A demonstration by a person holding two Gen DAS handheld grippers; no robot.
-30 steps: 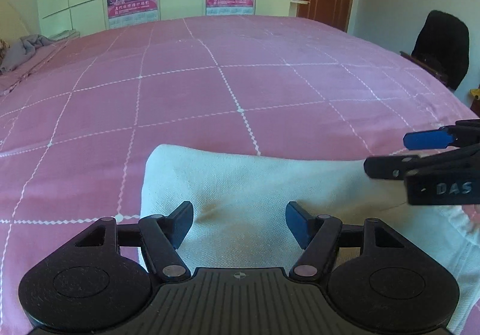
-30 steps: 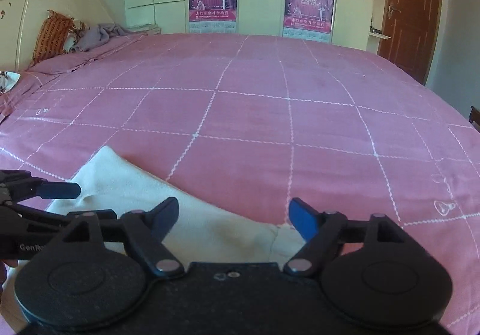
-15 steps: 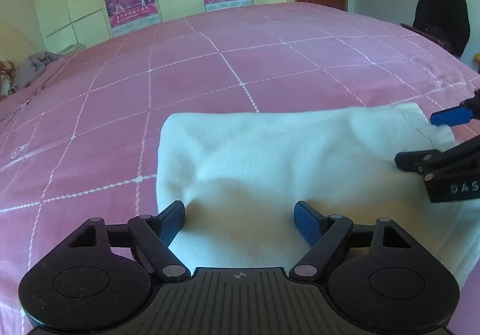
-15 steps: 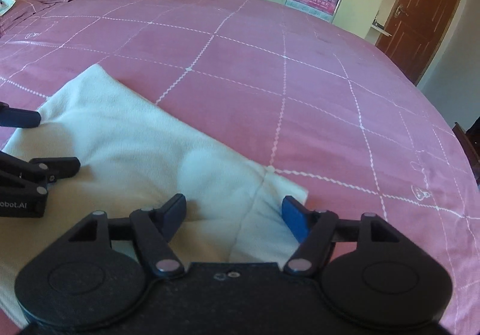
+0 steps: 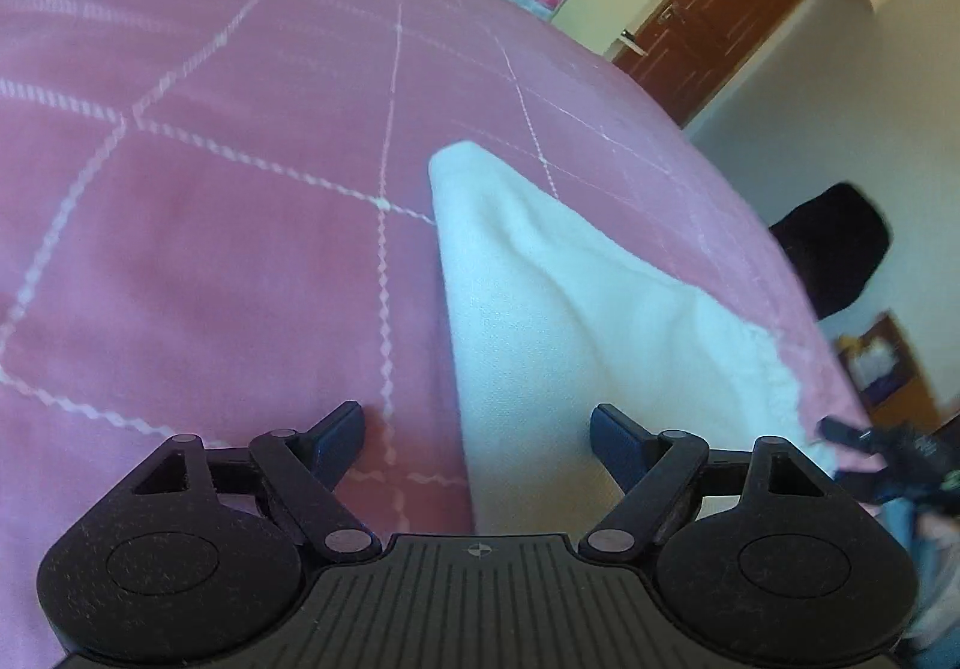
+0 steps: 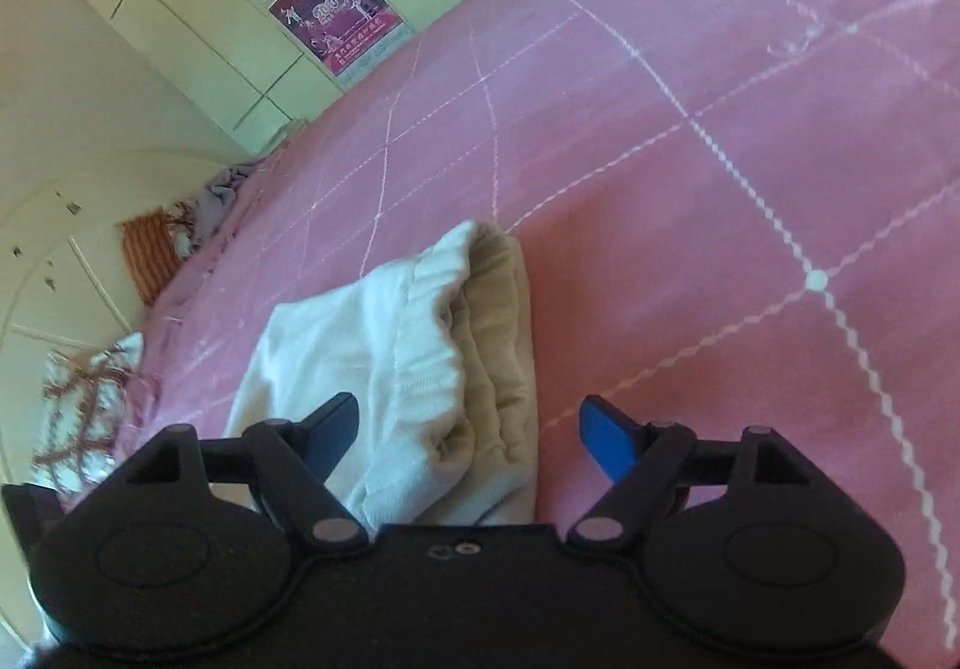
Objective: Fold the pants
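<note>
The white pants (image 5: 540,309) lay folded in a flat bundle on the pink bedspread (image 5: 210,249), whose thin white lines crossed in large squares. The left gripper (image 5: 477,429) hung over the bundle's near edge with its jaws spread wide and nothing pinched. Its left finger stood over bare bedspread just outside the cloth, and its right finger (image 5: 618,438) stood over the white fabric, so the bundle's left edge ran forward between the two, away from the gripper to a rounded corner. The rest of the cloth stretched ahead and off to the gripper's right, ending in a ragged hem.

The right gripper (image 6: 471,426) was at the other end of the pants (image 6: 390,345), its jaws opening and gripping nothing. The stacked layers, with a ribbed waistband on top and beige folds beneath, lay directly between the fingers and ran forward from them. Its left finger (image 6: 333,426) hung over the white cloth; the right finger stood over bare bedspread (image 6: 720,189) just past the bundle's right edge. Whether either finger touched the fabric could not be told. The same gripper showed blurred at the far right of the left view (image 5: 888,459), beyond the hem.
</note>
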